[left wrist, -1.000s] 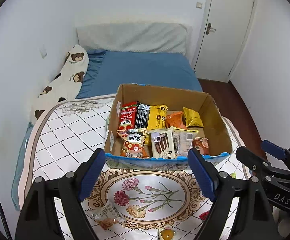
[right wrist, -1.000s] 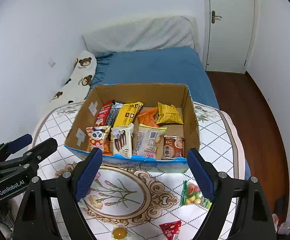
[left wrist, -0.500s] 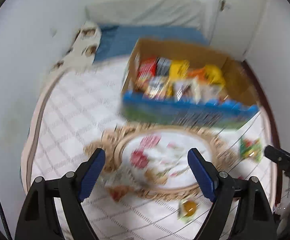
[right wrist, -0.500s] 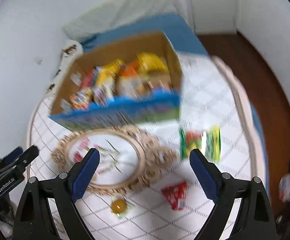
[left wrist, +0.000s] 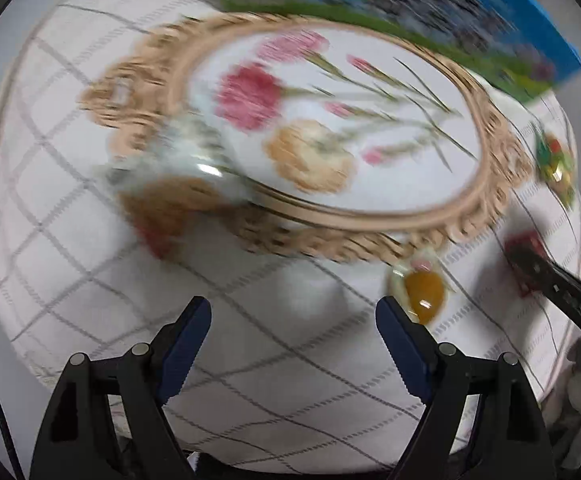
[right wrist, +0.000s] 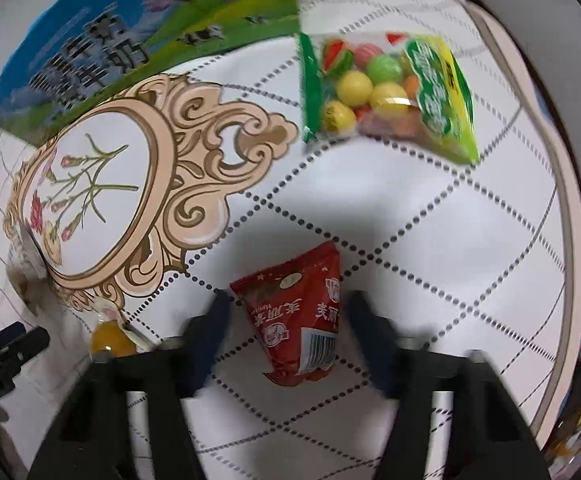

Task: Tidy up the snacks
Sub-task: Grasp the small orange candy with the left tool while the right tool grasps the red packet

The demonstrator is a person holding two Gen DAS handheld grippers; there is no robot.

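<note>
Nearby, candy bag [right wrist: 386,92] and box [right wrist: 138,40] flank the tablecloth [right wrist: 430,240].

Blurred, cropped and covered parts in both wrist views

In the left view, motion blur smears the clear-wrapped snack [left wrist: 174,196] near the tablecloth's [left wrist: 70,216] left edge, perhaps a pastry; the box [left wrist: 442,12] is cut by the top edge. In the right view, the gripper fingers [right wrist: 210,332] blur, the jelly cup [right wrist: 110,342] is half hidden, and the red packet's [right wrist: 294,312] print is unreadable.
</note>
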